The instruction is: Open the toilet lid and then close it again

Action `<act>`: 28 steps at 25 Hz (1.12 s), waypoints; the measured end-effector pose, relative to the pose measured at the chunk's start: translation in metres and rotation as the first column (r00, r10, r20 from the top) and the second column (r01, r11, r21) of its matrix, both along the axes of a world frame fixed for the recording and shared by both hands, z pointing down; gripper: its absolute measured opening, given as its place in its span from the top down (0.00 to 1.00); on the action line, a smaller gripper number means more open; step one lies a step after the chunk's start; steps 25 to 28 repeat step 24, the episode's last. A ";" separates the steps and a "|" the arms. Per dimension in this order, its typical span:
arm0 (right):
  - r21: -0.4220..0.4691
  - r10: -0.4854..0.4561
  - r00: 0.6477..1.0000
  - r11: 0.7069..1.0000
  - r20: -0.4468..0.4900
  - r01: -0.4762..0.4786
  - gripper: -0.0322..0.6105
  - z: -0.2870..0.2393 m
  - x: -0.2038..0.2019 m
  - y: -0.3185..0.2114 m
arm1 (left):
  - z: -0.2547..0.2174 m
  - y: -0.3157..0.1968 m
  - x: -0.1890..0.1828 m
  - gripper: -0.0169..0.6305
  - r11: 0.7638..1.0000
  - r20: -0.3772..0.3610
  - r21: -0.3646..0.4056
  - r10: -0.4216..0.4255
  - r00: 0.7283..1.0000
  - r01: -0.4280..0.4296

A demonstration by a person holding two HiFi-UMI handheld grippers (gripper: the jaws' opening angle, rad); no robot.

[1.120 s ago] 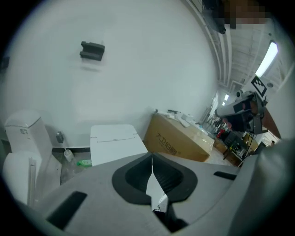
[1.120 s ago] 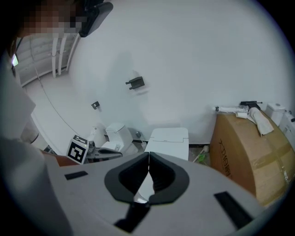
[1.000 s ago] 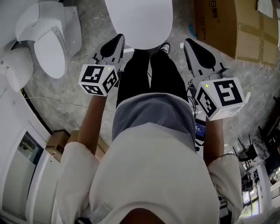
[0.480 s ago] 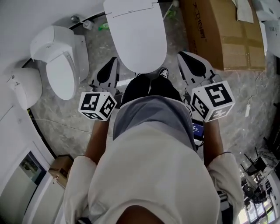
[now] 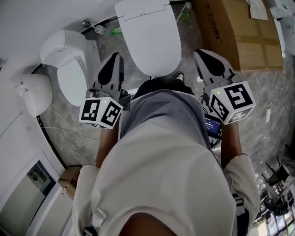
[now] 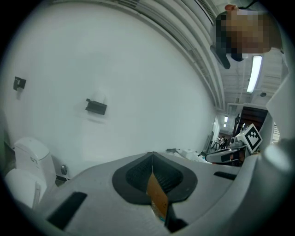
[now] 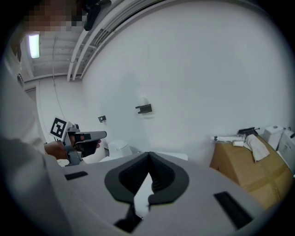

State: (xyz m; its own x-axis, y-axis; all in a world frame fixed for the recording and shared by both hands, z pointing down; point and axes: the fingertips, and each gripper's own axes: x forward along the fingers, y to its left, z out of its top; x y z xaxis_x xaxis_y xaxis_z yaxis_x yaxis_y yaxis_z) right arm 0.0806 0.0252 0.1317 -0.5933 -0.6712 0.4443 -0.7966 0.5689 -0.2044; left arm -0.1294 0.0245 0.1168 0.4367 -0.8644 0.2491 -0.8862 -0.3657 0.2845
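Cropping toilet [image 5: 139, 8] rear — head view top; lid [image 5: 150, 44] dwn.

Toilet [image 5: 150, 37] rear, cardboard box [image 5: 235, 32] cut off by top edge.

A plain white wall [image 6: 115, 69] carries two small black brackets [image 6: 96, 106]. The floor [image 5: 60, 123] is grey marbled stone. A large cardboard box [image 5: 239, 32] stands at the right, and a second white toilet [image 5: 69, 73] at the left. A tube light [image 6: 254, 73] glows overhead.
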 end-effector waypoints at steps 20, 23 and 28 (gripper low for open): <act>0.043 0.029 0.999 0.999 -0.029 -0.028 0.94 -0.006 -0.016 0.008 | 0.014 0.005 -0.010 0.96 0.999 -0.017 -0.035 -0.041 0.999 0.040; 0.035 0.030 0.999 0.999 -0.043 -0.028 0.94 -0.001 -0.020 0.009 | 0.018 0.007 -0.021 0.96 0.997 -0.004 -0.041 -0.058 0.998 0.058; 0.030 0.029 0.998 0.999 -0.047 -0.028 0.94 0.000 -0.022 0.010 | 0.019 0.008 -0.024 0.96 0.997 0.002 -0.043 -0.065 0.998 0.065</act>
